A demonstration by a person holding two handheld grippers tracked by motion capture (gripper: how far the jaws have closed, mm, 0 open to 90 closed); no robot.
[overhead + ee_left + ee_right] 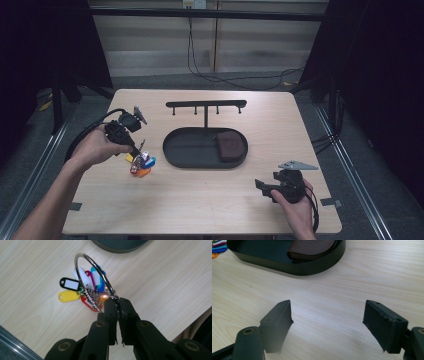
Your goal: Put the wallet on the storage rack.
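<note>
On the table: we see a pale wooden tabletop carrying a black oval metal tray with a black hook rail on a post rising at its far side.
Tray contents: we see a dark brown leather pouch lying in the tray's right end; in the right gripper view it sits against the tray wall.
Left gripper: we see our left gripper with its jaws pressed together on a large silver metal key ring, pinching it at the ring's near edge.
Key ring: we see it standing up from the jaws, with a bunch of coloured plastic key tags hanging from it and resting on the wood: black, yellow, white, red, magenta and blue.
Key ring's place: in the high view we see the bunch left of the tray, near it but apart, just under the left gripper.
Left hand: we see it wrapped around the gripper body at the table's left side.
Right gripper: we see our right gripper spread wide and holding nothing, bare wood between the jaws.
Right gripper's place: in the high view we see it low over the table's near right part, well apart from the tray, held by our right hand.
</note>
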